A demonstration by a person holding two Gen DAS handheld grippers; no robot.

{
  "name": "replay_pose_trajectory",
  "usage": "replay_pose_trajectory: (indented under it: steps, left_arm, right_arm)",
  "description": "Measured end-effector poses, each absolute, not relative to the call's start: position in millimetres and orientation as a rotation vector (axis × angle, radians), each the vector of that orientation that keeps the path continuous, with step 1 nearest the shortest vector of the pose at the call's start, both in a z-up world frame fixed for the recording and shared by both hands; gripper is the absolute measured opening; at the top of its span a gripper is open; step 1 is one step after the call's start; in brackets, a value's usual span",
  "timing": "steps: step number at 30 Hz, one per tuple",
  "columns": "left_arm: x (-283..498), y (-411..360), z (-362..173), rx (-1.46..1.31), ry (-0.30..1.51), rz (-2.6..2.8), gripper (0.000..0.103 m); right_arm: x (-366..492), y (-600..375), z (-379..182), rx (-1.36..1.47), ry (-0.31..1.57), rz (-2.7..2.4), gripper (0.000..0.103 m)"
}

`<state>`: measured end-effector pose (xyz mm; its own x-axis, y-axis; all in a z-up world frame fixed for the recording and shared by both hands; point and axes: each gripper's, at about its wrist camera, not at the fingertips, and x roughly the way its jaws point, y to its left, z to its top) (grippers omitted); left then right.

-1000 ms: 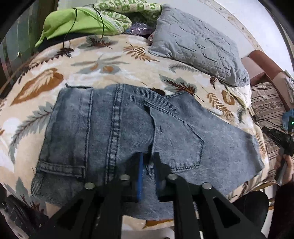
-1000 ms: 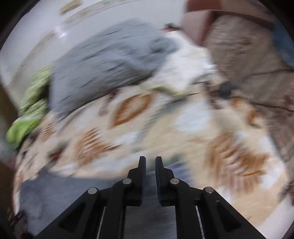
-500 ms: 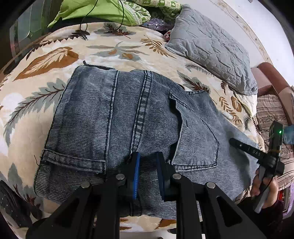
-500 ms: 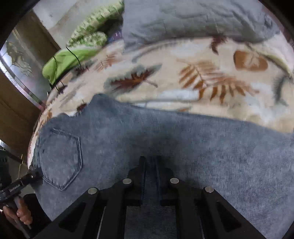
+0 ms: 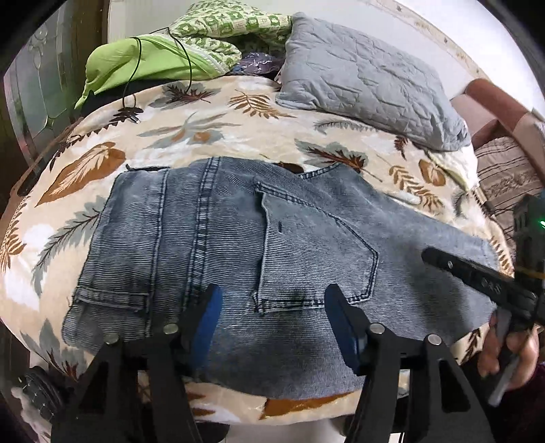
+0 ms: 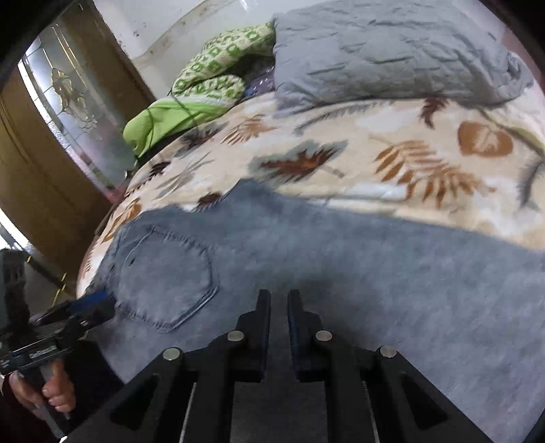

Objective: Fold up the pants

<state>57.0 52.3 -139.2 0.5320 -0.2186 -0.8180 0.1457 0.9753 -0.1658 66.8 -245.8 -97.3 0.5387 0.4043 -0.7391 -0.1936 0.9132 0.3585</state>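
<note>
Between the left gripper's (image 5: 272, 317) spread fingers lie the jeans (image 5: 238, 238).

The jeans (image 5: 218, 238) are washed blue-grey denim, faintly ribbed, with darker stitching along the seams and back pocket (image 5: 313, 259). Beneath the jeans, the bedspread (image 5: 190, 129) is cream, printed with rust-brown, grey-green and dark brown leaves. Beyond the jeans lies a plain grey quilted pillow (image 5: 368, 78). Beside that pillow, a white cloth (image 5: 224, 27) carries a green square pattern, next to a solid lime-green cloth (image 5: 143, 58) crossed by a thin black cable (image 5: 185, 58). The left gripper (image 5: 272, 323) is black with blue pads (image 5: 207, 320); the right gripper (image 6: 279, 306) is black too.
</note>
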Motion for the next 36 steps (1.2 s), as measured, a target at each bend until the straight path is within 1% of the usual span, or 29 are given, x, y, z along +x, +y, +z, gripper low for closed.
replay_pose_trajectory:
  steps: [1,3,4,5,6,7,8,9,11,12,16,20,24,27,32,36]
  left_arm:
    - [60.6,51.3,-144.2,-0.081,1.007,-0.207,0.064]
    - [68.9,53.7,-158.8,-0.088,1.069,-0.162,0.069]
    - [70.1,55.4,-163.2,-0.101,1.075,-0.161,0.069]
    - [69.0,56.5,-165.0,-0.114,1.057,-0.171,0.074]
    - [68.1,54.2,-165.6,-0.109,1.05,-0.182,0.083]
    - [67.3,47.9,-167.5,-0.083,1.046,-0.197,0.088]
    - [66.8,41.5,-170.0,-0.047,1.049,-0.214,0.098]
    - [65.3,33.9,-173.2,0.005,1.052,-0.225,0.103]
    - [59.4,18.7,-179.0,0.13,1.026,-0.193,0.103]
    - [57.5,17.2,-179.5,0.139,1.011,-0.185,0.103]
    - [60.7,25.9,-179.1,0.063,1.024,-0.199,0.103]
    - [55.7,22.8,-180.6,0.089,0.995,-0.184,0.103]
    - [53.8,26.5,-176.5,0.069,0.99,-0.201,0.103]
    - [49.5,32.3,-165.7,0.048,0.932,-0.17,0.103]
    - [41.6,48.0,-139.2,0.077,0.783,-0.029,0.103]
    - [47.1,57.1,-143.6,0.091,0.798,0.045,0.103]
  right_arm:
    - [61.3,-245.6,-99.3,0.249,0.946,0.362,0.013]
    - [54.7,-240.5,-106.2,0.249,0.975,0.367,0.013]
    - [52.7,-239.4,-110.7,0.237,0.993,0.359,0.013]
    - [52.0,-237.4,-115.3,0.219,1.008,0.349,0.013]
    - [50.6,-237.1,-117.0,0.211,1.007,0.35,0.013]
    - [49.8,-237.3,-117.1,0.205,0.998,0.354,0.013]
    - [50.0,-237.7,-117.2,0.202,0.997,0.36,0.013]
    - [50.9,-238.9,-118.4,0.204,0.997,0.37,0.013]
    - [52.0,-242.9,-121.7,0.225,0.987,0.388,0.013]
    - [51.8,-244.9,-122.7,0.233,0.978,0.4,0.013]
    - [52.1,-245.2,-124.2,0.226,0.957,0.423,0.013]
    - [50.2,-240.2,-123.4,0.179,0.929,0.43,0.013]
    - [50.3,-234.6,-117.7,0.143,0.943,0.404,0.013]
    - [44.2,-226.3,-110.7,0.084,0.906,0.377,0.013]
    - [30.7,-202.7,-96.8,0.037,0.817,0.458,0.013]
    - [29.0,-182.1,-100.6,0.008,0.828,0.505,0.013]
